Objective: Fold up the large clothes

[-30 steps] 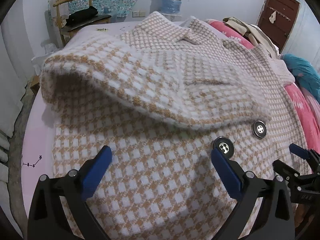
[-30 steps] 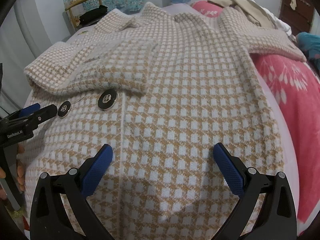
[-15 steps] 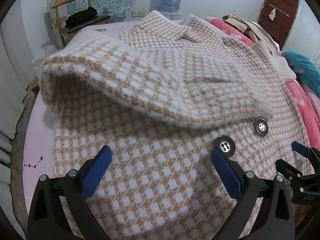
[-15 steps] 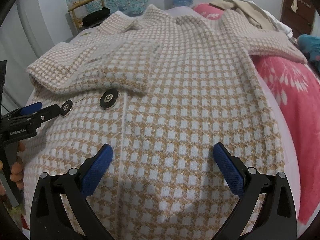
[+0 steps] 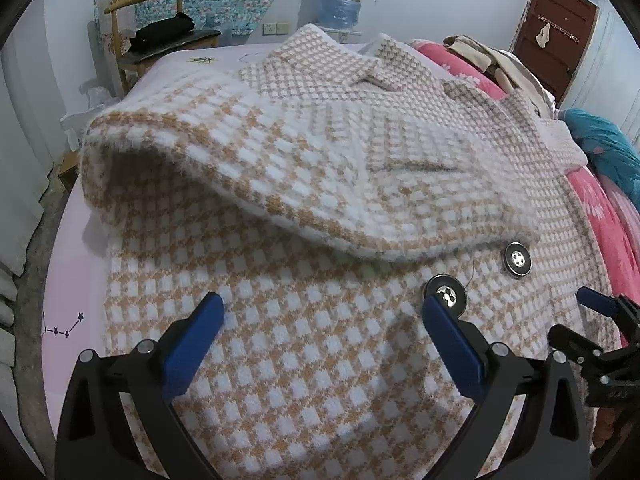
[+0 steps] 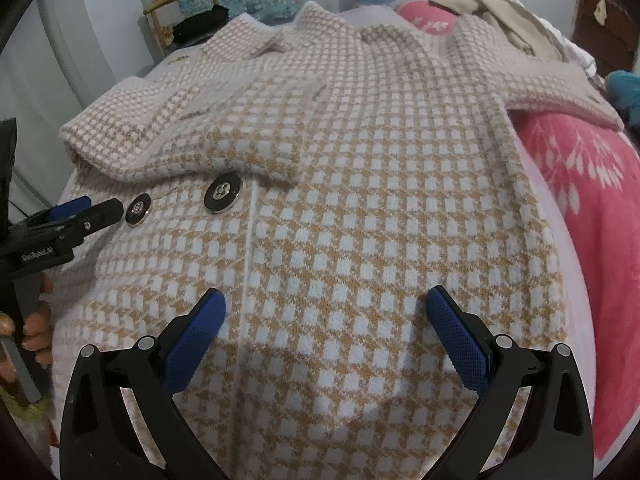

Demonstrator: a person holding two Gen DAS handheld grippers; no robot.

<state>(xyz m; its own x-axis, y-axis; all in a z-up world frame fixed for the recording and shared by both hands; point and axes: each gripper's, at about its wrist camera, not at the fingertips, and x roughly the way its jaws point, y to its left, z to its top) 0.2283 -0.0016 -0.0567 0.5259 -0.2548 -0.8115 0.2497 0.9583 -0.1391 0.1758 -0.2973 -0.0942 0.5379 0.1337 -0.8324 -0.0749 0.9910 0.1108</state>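
Note:
A big tan-and-white checked knit coat (image 5: 320, 184) (image 6: 360, 200) lies spread across a bed, collar at the far end. Its left sleeve (image 5: 248, 160) is folded over the chest, the cuff ending by two black buttons (image 5: 446, 295) (image 6: 223, 193). My left gripper (image 5: 324, 320) hovers open just above the coat's lower left part, nothing between its blue pads. My right gripper (image 6: 326, 312) is open over the lower middle of the coat, also empty. The coat's right sleeve (image 6: 552, 80) stretches out over a pink blanket. Each gripper shows at the edge of the other's view.
A pink flowered blanket (image 6: 592, 208) and a teal cloth (image 5: 608, 140) lie on the bed's right side, with beige clothes (image 5: 480, 56) piled behind. A wooden chair (image 5: 160, 32) with dark items, a water bottle (image 5: 340, 0) and a brown door (image 5: 552, 32) stand beyond. The lilac sheet (image 5: 72, 280) shows at left.
Both grippers stay open and nearly still; the views shift only slightly closer to the coat. The coat has not moved.

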